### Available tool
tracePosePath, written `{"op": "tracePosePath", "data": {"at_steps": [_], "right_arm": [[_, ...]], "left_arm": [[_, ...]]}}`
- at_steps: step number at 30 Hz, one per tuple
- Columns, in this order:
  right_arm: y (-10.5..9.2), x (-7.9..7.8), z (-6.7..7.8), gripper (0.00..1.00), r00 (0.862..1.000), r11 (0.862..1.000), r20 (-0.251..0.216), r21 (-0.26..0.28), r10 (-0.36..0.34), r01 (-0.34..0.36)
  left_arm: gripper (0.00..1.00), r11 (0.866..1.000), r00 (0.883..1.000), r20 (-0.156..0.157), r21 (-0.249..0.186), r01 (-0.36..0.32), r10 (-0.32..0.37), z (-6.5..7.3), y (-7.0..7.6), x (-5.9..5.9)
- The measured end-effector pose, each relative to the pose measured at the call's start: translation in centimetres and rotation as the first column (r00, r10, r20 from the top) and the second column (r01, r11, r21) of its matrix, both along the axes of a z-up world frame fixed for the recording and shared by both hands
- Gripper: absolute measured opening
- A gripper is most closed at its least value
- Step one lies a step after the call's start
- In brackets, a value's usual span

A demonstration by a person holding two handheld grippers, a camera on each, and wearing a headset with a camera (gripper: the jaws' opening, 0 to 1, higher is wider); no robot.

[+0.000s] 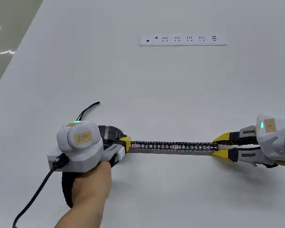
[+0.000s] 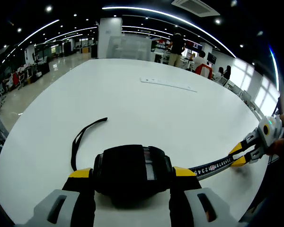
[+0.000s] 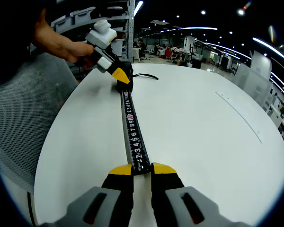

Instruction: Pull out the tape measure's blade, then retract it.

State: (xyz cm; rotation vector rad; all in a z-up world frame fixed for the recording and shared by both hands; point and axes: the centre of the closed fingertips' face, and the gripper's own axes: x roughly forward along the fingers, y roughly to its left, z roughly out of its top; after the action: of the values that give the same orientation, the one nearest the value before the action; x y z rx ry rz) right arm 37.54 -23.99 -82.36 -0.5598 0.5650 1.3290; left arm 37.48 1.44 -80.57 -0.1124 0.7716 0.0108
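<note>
A black tape measure case (image 2: 132,170) sits clamped between the yellow-tipped jaws of my left gripper (image 1: 119,142) at the lower left of the head view. Its dark numbered blade (image 1: 173,147) runs out to the right, flat just above the white table. My right gripper (image 1: 222,146) is shut on the blade's end (image 3: 139,166). In the right gripper view the blade stretches away to the case (image 3: 125,72) and the left gripper (image 3: 119,75). The case's black wrist strap (image 2: 80,137) trails on the table to the left.
A white power strip (image 1: 183,40) lies at the far middle of the white table (image 1: 180,95). A black cable (image 1: 35,197) hangs from the left gripper toward the near edge. Chairs and people stand beyond the table's far side.
</note>
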Motion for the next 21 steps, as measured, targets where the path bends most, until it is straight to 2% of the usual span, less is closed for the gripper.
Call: {"op": "tracePosePath", "data": {"at_steps": [21], "right_arm": [[0.39, 0.35, 0.29, 0.11, 1.000, 1.000, 0.010, -0.011, 0.009, -0.009]], "left_arm": [[0.59, 1.000, 1.000, -0.011, -0.031, -0.004, 0.003, -0.15, 0.03, -0.09]]}}
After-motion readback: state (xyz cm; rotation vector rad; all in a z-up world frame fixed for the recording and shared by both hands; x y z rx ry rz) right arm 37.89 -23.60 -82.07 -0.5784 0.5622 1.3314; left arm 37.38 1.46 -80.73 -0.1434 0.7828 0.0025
